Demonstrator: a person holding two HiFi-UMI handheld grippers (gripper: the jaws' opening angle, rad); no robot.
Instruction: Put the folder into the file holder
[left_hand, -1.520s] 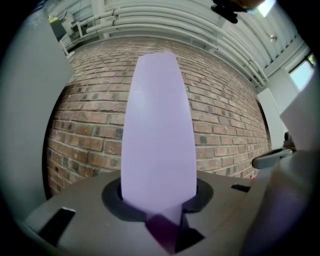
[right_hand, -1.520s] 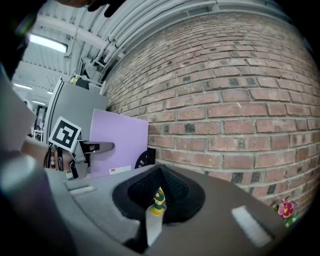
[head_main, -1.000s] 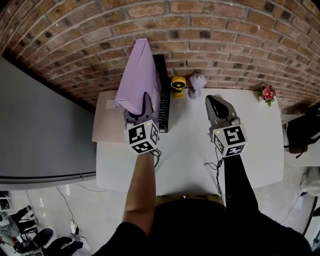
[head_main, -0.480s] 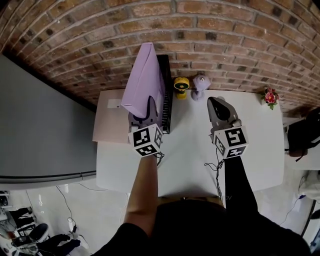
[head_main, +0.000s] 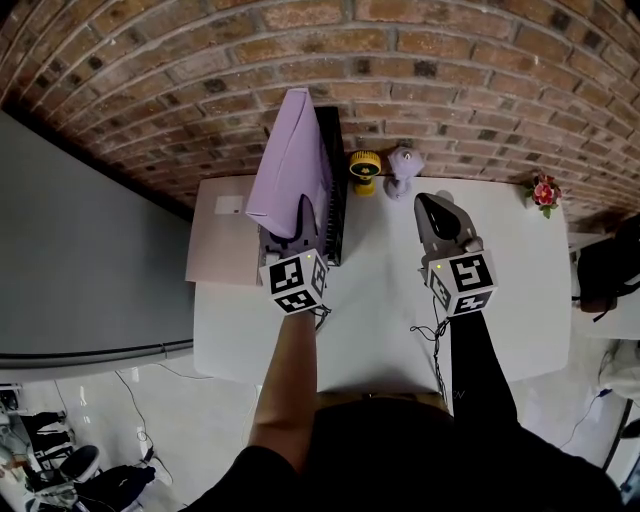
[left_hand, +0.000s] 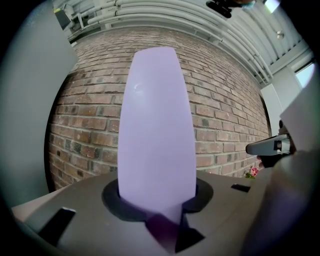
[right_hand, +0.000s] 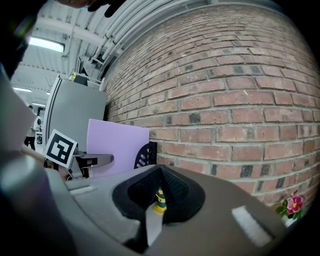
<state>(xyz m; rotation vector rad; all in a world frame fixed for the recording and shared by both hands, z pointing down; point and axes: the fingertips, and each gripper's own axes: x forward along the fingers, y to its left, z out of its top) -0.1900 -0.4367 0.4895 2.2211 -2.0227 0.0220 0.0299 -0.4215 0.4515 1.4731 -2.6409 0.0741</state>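
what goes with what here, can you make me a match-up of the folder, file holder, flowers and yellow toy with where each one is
1 folder
2 file holder
3 flowers
4 yellow toy

a far right edge of the table
b clamped upright in the left tongs
c black, just right of the folder
d at the wall, beside the lilac figurine

Pairs: 1-b, 2-c, 3-a, 4-d

Matt folder (head_main: 290, 160), probably smooth plastic
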